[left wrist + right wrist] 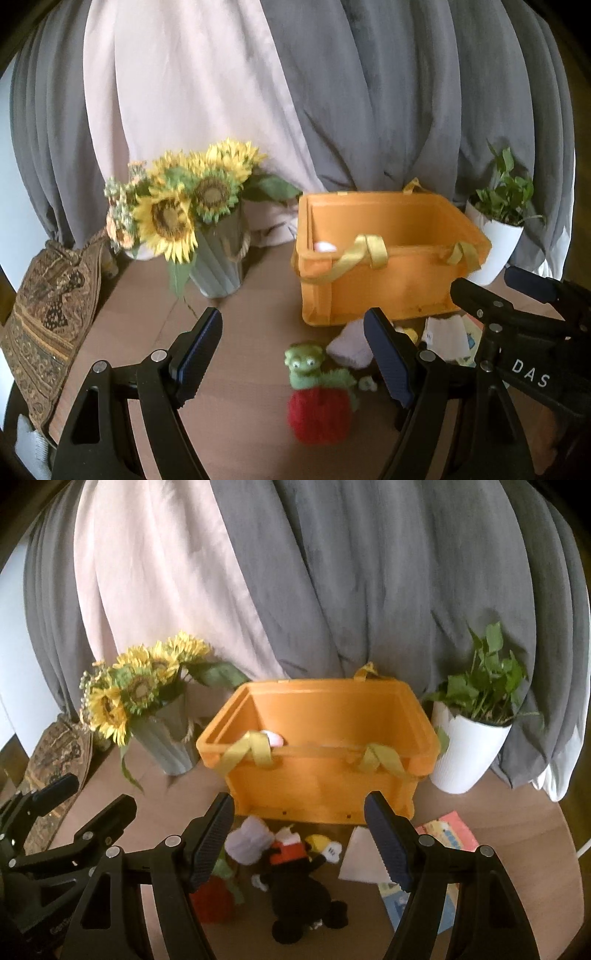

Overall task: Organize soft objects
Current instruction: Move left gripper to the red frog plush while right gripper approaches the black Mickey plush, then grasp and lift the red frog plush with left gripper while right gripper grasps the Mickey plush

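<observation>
I have both grippers hanging side by side over the round brown wooden table (258, 317), tilted down at the toys. My left gripper (295, 354) has its jaws spread wide with nothing between the pads; in its own view the green frog-faced plush sitting on a red knitted ball (317, 402) lies on the table just below and between the two fingers, untouched. My right gripper (301, 843) is spread just as wide and grips nothing; between its fingers I see the black mouse plush with red shorts and yellow shoes (295, 890) lying on its back on the tabletop, with a small pale grey soft pouch (247, 840) just beside its head.

The orange fabric storage basket with yellow strap handles (325, 775) stands upright behind the toys, its front wall near the mouse plush. Something pink and white (275, 738) peeks over its front rim at the left handle, so it is inside; I cannot tell what it is.

To the right of the mouse a white folded cloth (360, 856) lies on colourful picture books (448, 830). A pale ribbed vase of artificial sunflowers (218, 266) stands left of the basket, a white pot with a green leafy plant (469, 753) right of it. A patterned brown cushion (48, 314) leans at the table's left edge, and grey and pale pink curtains (332, 92) hang behind everything
</observation>
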The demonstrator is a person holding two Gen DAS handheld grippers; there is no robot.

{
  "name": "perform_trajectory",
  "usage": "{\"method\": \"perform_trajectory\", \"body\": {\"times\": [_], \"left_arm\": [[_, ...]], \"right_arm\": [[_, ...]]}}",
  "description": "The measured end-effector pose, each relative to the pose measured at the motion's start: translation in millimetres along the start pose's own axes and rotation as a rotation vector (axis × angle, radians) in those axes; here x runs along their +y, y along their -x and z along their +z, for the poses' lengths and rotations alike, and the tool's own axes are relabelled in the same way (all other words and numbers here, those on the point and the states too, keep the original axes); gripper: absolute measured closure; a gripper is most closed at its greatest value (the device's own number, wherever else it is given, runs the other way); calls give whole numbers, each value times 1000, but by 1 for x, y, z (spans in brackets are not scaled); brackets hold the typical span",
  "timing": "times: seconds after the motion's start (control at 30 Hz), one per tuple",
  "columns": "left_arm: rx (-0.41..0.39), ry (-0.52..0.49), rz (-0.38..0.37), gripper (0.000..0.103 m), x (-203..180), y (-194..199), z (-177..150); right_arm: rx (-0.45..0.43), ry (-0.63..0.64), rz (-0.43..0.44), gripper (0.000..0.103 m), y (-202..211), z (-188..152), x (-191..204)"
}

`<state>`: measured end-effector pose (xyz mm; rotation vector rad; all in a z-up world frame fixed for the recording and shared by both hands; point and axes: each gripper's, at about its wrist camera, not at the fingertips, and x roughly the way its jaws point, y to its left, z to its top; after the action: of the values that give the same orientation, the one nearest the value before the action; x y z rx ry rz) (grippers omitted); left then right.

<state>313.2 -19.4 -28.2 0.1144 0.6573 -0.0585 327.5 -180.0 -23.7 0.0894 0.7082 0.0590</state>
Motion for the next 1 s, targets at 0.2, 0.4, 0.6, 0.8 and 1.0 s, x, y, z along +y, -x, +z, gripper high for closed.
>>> {"method": "perform_trajectory", "body": {"times": [0.2, 0.4, 0.6, 0.8, 1.0], "left_arm": [[50, -6, -19, 24, -1, -6, -17], [109, -27, -19, 24, -1, -17, -37], [172, -23, -59, 24, 0, -30, -53], [211, -26, -90, 24, -3, -40, -66], [248, -28, -110, 24, -4, -52, -76]], "right_arm": [[49, 9, 5, 29, -6, -15, 1], [98, 30, 9, 29, -15, -29, 4], [172, 30, 13, 29, -31, -47, 4], [229, 17, 1, 29, -45, -64, 0], [273, 13, -9, 29, -55, -74, -3]]}}
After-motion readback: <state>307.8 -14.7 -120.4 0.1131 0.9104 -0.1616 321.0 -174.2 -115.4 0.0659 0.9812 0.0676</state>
